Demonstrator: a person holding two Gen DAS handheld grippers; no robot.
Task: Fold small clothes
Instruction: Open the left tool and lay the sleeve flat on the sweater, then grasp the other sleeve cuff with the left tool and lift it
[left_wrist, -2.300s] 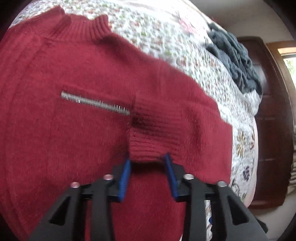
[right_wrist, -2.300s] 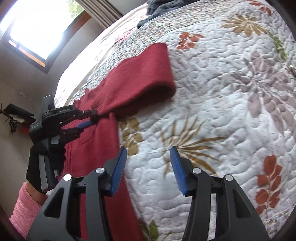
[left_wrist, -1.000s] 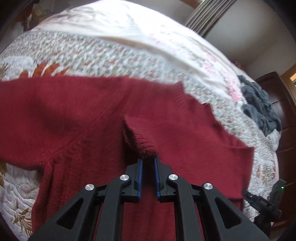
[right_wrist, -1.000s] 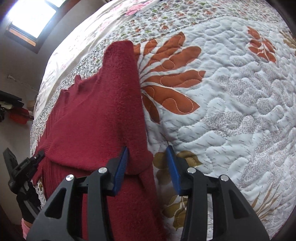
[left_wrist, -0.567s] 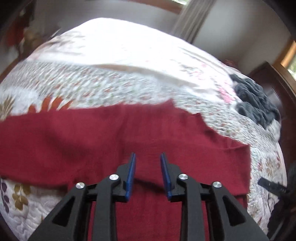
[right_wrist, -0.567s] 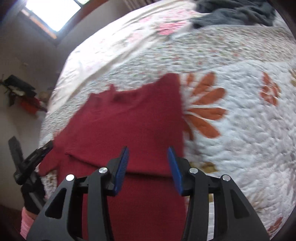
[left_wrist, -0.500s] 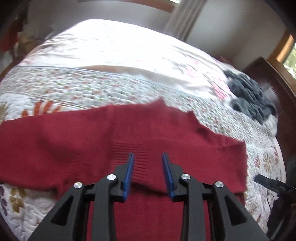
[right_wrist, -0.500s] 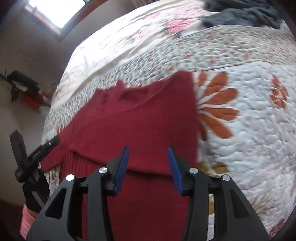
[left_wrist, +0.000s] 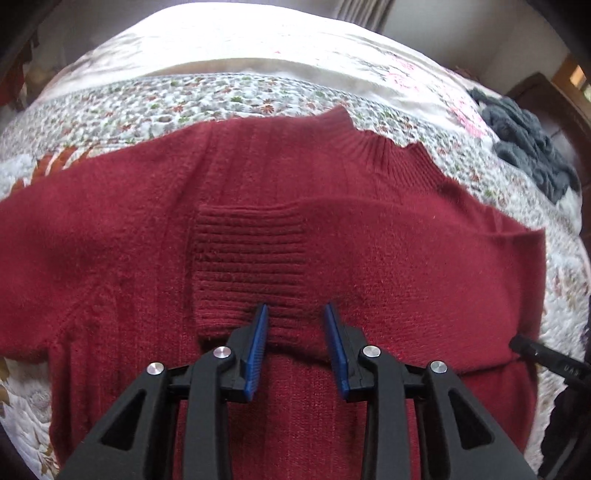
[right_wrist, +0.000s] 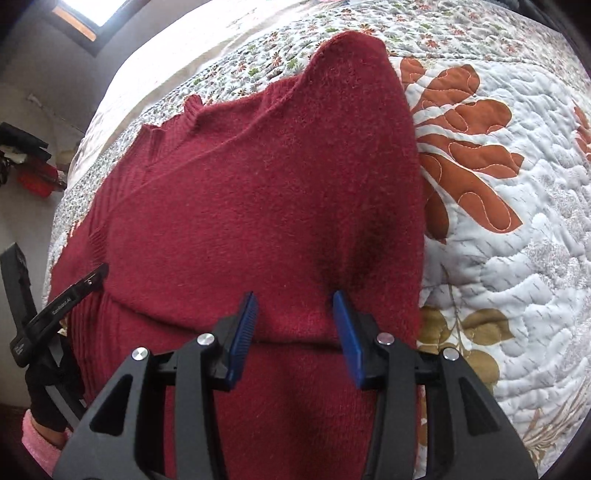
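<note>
Red knit sweater (left_wrist: 332, 236) lies flat on the floral quilt (right_wrist: 517, 240) of the bed, sleeves folded in. Both hand-held grippers, left (left_wrist: 295, 328) and right (right_wrist: 293, 314), hover spread and empty over it. Grey clothes (left_wrist: 528, 144) sit well apart, nothing blocking.

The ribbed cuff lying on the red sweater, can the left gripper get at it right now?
Probably yes. The left gripper is open, and the ribbed cuff lies flat on top of the red sweater right at its tips, with nothing covering it.
</note>
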